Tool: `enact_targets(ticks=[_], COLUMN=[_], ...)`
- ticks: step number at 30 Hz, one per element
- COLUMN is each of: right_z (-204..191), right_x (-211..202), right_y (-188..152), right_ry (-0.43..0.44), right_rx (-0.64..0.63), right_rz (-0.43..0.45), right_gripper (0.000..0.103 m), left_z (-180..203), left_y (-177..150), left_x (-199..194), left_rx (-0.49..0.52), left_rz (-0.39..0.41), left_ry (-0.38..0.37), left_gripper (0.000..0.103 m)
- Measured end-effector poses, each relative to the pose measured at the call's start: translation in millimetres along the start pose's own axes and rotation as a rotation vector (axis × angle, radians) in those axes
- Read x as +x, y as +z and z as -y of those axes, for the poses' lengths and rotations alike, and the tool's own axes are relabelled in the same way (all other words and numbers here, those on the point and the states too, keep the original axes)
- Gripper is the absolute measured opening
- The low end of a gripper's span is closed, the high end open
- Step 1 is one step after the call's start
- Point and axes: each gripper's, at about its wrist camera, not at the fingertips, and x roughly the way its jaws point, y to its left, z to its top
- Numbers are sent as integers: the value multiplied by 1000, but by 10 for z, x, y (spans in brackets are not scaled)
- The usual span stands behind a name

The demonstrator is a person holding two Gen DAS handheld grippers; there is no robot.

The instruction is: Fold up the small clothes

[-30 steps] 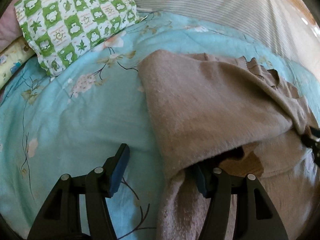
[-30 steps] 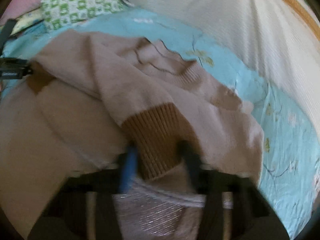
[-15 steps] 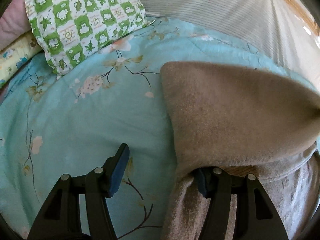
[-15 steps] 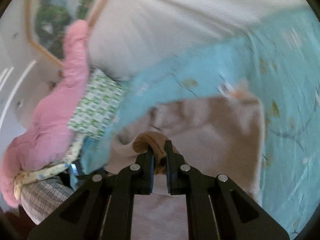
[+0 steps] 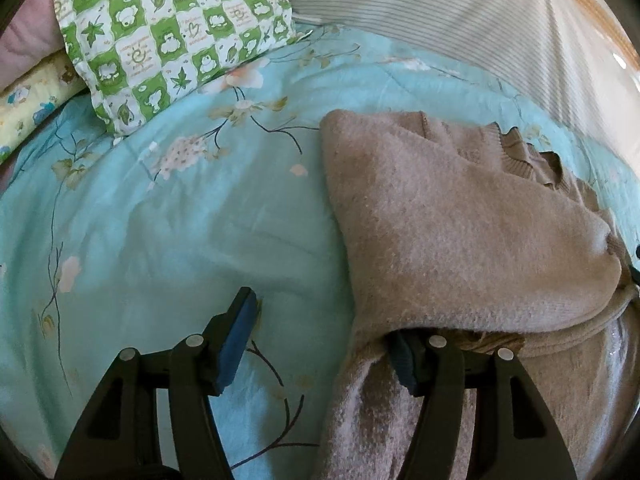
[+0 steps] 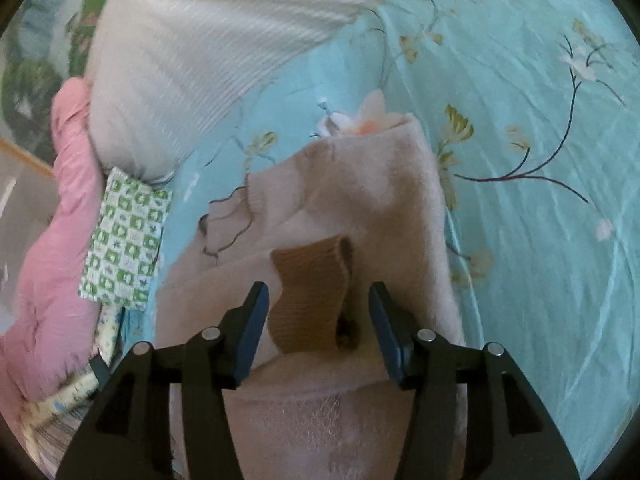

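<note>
Place: a bedroom in a home.
Bed cover: a light blue quilt (image 5: 168,240) printed with blossoms and dark twigs, spread across both views.
Pillows: a green-and-white checked pillow (image 5: 172,36) with leaf and frog pictures, beside a pale yellow children's-print cushion (image 5: 28,100).
Bedding: a pink padded quilt (image 6: 52,240) bunched at the edge, and a white ribbed blanket (image 6: 208,52).
Clothing: a beige knitted sweater (image 5: 460,232) lying on the bed.
</note>
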Motion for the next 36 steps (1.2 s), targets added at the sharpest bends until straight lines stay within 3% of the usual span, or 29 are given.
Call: enact_targets(ticks=[5,6,7,8,13,16,18,23,26,27,29,30,32,36], right_z=[-130,-180,-210,-244,-156,77,116,85,3,-39,-110,-141,-234,-390], right_x=[270,310,320,310,-197,-113,-23,-10,-119,-136,-292,-349,-413,-294], right_y=[-107,-104,-108,-104,-3,-25,-87,-97,-144,-164,-217,-252,-333,-471], right_ry=[-89,-96,-94,-65,-89,-171,-181,-183,-205,-209,-218,-214,-188,-136], right_rx=[-120,-143,-160,-163,-147,-116,-115,-95,-114,-123,-150,-159,-183,-215], right_rz=[-52,-55,-59,-71,59,12,-14,-1,14,25,67,82,91,46], right_gripper=[53,46,31,7,6,6,6,10,26,35,44,45,46,53], left_z=[18,15,10,7,15,61,58,-103,-124,-154,-216,-266,-325,-259], left_y=[-1,2,11,18,19,-9,-21,-14,-58,-76,-90,-61,41,347], left_x=[4,2,11,8,16,19,11,3,-74,-129,-217,-254,-228,119], left_rx=[3,0,-1,-4,0,15,11,-46,-4,2,-12,-35,-81,-135], left_rz=[-2,-5,-7,-9,-10,-8,-6,-49,-83,-97,-102,-105,-109,-156], left_ry=[16,17,16,16,11,28,28,-58,-95,-149,-260,-337,-404,-400], left_gripper=[64,64,64,64,69,72,72,72,72,70,70,71,75,77])
